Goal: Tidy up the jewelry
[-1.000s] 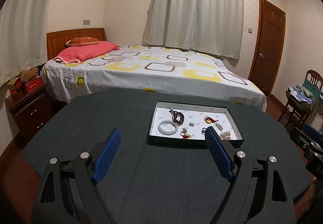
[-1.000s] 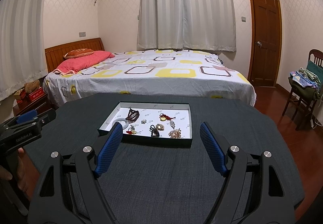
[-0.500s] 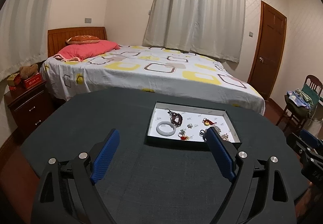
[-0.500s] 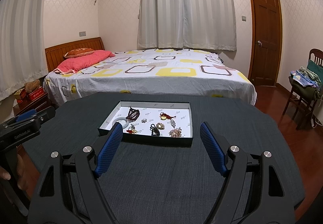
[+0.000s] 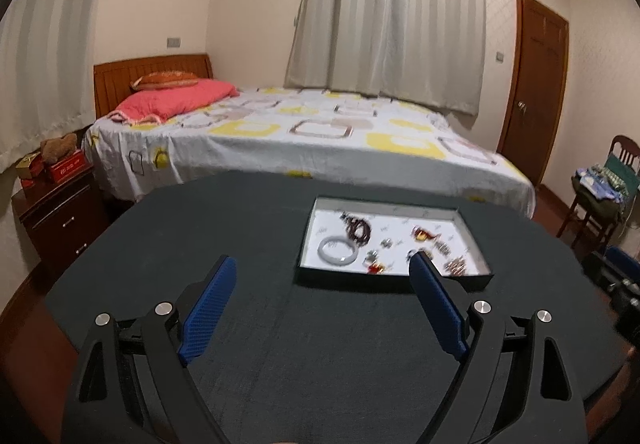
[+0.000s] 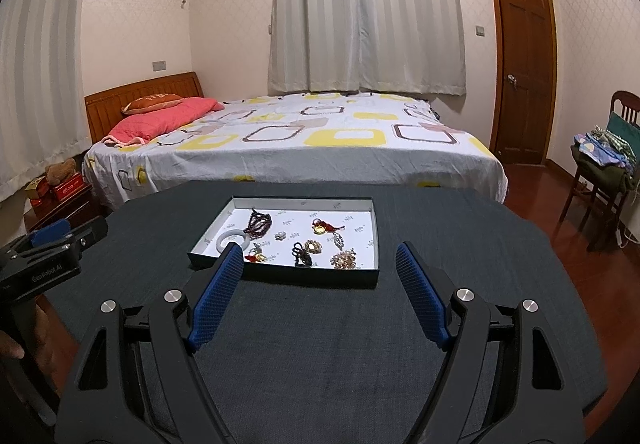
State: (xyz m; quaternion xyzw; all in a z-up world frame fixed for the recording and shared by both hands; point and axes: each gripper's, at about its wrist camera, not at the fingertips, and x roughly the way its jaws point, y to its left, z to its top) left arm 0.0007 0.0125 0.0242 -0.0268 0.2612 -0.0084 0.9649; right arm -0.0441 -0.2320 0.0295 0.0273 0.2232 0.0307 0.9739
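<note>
A shallow dark tray [image 6: 362,280] with a white floor lies on the dark cloth table [image 6: 320,344]; in the left wrist view the tray [image 5: 384,281] sits ahead and to the right. Inside it are a pale bangle [image 6: 232,239] [image 5: 337,249], a dark red bead string [image 6: 259,223], a gold pendant on red cord [image 6: 322,228], gold brooches [image 6: 344,259] and a black clasp [image 6: 302,255]. My right gripper [image 6: 319,256] stands open just short of the tray's near wall, nothing between its blue pads. Farther back and left, my left gripper [image 5: 322,269] is open and holds nothing.
A bed [image 6: 296,148] with a patterned sheet runs along the table's far side. A nightstand [image 5: 60,212] with red boxes is at the left, a chair [image 6: 604,164] piled with clothes at the right, and a wooden door [image 6: 524,60] behind. A hand [image 6: 16,340] carries the left gripper's body [image 6: 44,264].
The left wrist view has shifted slightly, so the tray sits a little higher and the picture is blurred. The right wrist view is unchanged.
</note>
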